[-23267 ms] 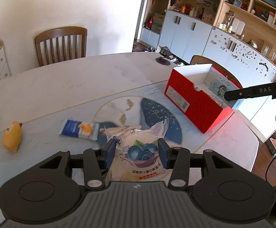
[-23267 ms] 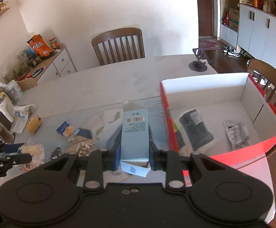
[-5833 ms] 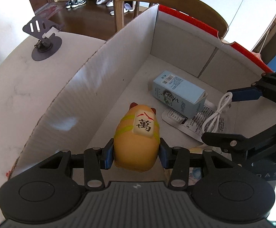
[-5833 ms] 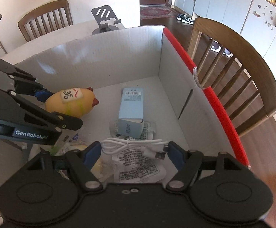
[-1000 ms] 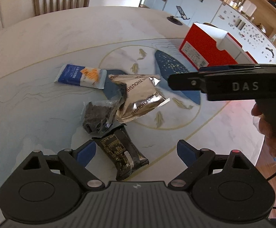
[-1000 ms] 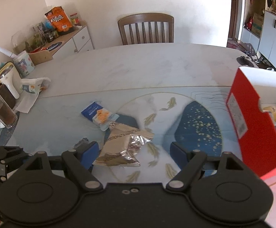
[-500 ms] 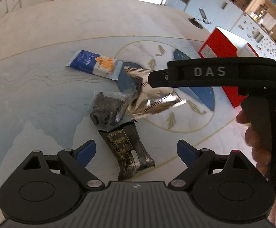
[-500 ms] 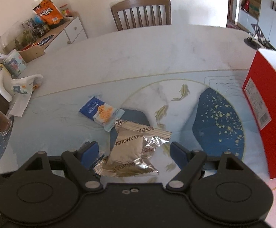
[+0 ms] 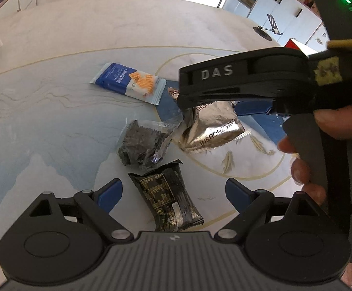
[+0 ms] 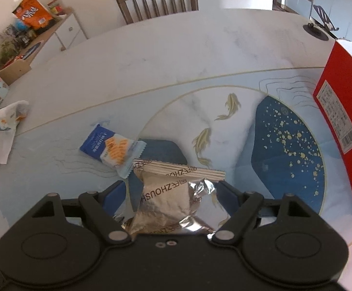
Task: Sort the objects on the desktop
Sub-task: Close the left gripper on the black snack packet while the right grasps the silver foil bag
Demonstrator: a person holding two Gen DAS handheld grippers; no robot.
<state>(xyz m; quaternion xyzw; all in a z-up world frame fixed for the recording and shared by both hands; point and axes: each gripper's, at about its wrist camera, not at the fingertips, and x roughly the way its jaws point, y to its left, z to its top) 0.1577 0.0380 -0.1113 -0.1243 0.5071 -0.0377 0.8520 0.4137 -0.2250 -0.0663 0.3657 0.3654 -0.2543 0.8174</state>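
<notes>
1. The right gripper, jaws spread, straddles a silver foil packet on the counter; centring the pads on its puffed middle should give a firmer hold than the crimped edge.
2. The left gripper, also unclenched and empty, hangs over a black wrapper, which lies beside a dark crumpled packet and near a blue snack packet.
3. The red box is cut off at the frame edge, its inside unseen; the right gripper's arm hides part of the foil packet in the left view.
</notes>
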